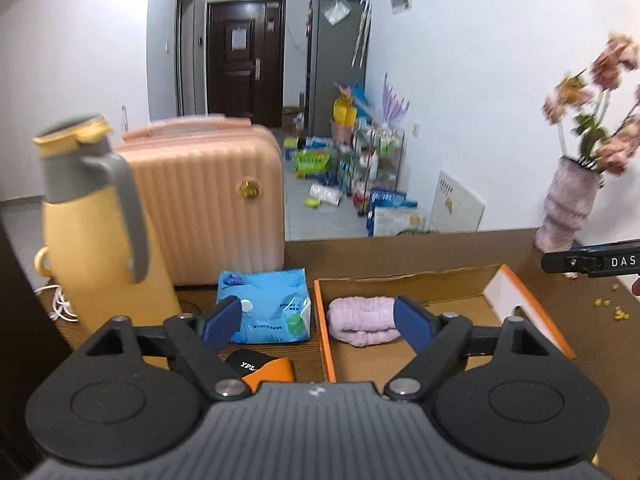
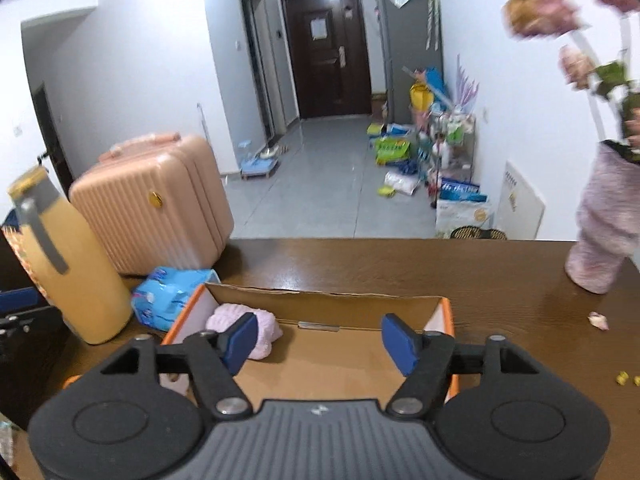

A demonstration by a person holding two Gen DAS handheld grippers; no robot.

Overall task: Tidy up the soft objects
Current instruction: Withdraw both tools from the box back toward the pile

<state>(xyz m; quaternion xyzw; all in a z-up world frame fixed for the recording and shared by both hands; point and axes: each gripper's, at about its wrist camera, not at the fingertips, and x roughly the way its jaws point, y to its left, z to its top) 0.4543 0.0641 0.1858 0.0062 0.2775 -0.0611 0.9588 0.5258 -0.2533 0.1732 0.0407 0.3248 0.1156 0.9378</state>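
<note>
A folded pink towel [image 1: 364,321] lies in the left end of an open orange-edged cardboard box [image 1: 452,332] on the brown table. It also shows in the right wrist view [image 2: 264,332], inside the box [image 2: 332,308]. A blue soft tissue pack [image 1: 266,306] lies just left of the box, also seen in the right wrist view [image 2: 168,298]. My left gripper [image 1: 320,322] is open and empty, above the box's left wall. My right gripper [image 2: 320,342] is open and empty over the box's near side.
A yellow thermos jug [image 1: 92,232] and a pink suitcase [image 1: 208,200] stand at the left. A small black-and-orange object [image 1: 260,368] lies near the left gripper. A pink vase with flowers [image 2: 604,224] stands at the right. Small yellow bits [image 2: 626,379] lie on the table.
</note>
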